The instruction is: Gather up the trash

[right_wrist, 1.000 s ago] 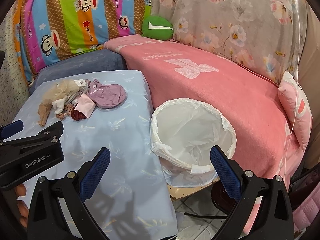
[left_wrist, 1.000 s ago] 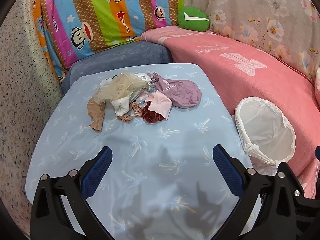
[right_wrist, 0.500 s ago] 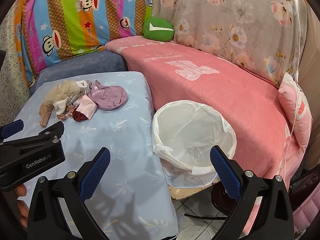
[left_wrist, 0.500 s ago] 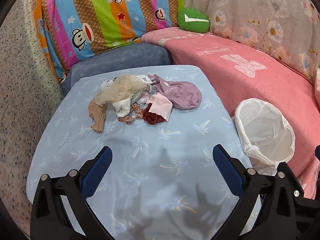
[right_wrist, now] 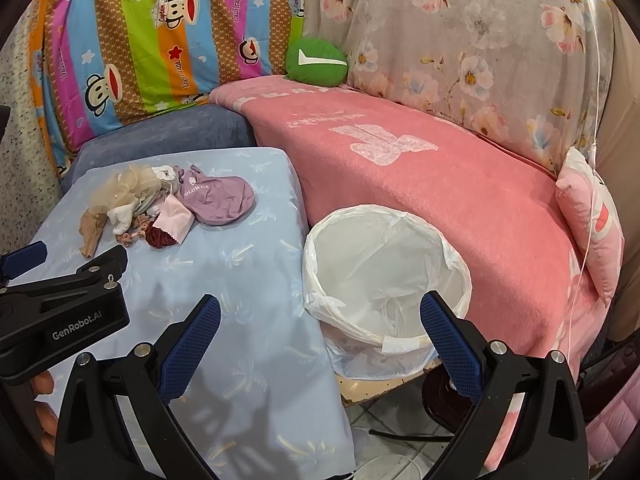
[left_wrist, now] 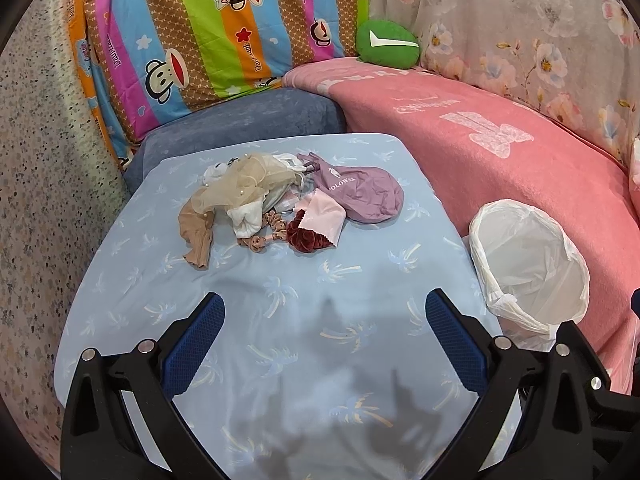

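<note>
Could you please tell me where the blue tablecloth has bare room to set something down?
The blue tablecloth is bare between the open left gripper and the trash pile, and along its edge beside the lined bin. The far end is crowded around the purple bag.

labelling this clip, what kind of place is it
Probably a home living room or bedroom: a pink blanket over a couch, a cartoon-print cover behind it, and a lined bin beside a cloth-covered table.

The left wrist view looks forward over the blue counter [left_wrist: 280,320] toward the far clutter pile [left_wrist: 280,204]. The right wrist view sits further right, nearer the white-lined bin [right_wrist: 384,276]. Both views share counter, pile and bin.
</note>
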Demonstrator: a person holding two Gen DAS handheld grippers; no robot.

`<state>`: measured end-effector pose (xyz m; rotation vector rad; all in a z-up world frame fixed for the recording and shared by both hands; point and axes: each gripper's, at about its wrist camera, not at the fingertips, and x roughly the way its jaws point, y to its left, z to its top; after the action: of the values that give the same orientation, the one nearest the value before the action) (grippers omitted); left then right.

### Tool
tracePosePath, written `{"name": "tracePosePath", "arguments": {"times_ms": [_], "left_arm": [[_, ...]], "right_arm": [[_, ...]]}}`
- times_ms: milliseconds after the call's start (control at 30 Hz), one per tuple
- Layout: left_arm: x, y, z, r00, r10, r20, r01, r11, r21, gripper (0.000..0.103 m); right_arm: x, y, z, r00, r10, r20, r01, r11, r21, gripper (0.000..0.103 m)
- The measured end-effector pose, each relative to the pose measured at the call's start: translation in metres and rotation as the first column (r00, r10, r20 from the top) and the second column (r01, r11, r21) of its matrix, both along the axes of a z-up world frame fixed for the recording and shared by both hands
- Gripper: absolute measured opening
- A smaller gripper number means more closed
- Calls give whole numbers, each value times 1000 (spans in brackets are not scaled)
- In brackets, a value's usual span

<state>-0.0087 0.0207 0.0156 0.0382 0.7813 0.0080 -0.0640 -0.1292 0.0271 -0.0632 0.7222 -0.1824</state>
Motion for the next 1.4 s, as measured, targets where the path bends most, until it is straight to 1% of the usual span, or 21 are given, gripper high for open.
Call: {"name": "tracePosePath", "arguments": {"times_ms": [1067, 1400], "left_arm": [[-5, -4, 5, 1000, -12, 16, 12, 1000, 0, 96], [-7, -5, 6, 1000, -19, 18, 20, 1000, -12, 96]], "right_arm": [[-4, -2, 7, 1000, -5, 14, 5, 1000, -2, 97], [-6, -2, 9, 1000, -6, 17, 6, 1000, -7, 97]]}}
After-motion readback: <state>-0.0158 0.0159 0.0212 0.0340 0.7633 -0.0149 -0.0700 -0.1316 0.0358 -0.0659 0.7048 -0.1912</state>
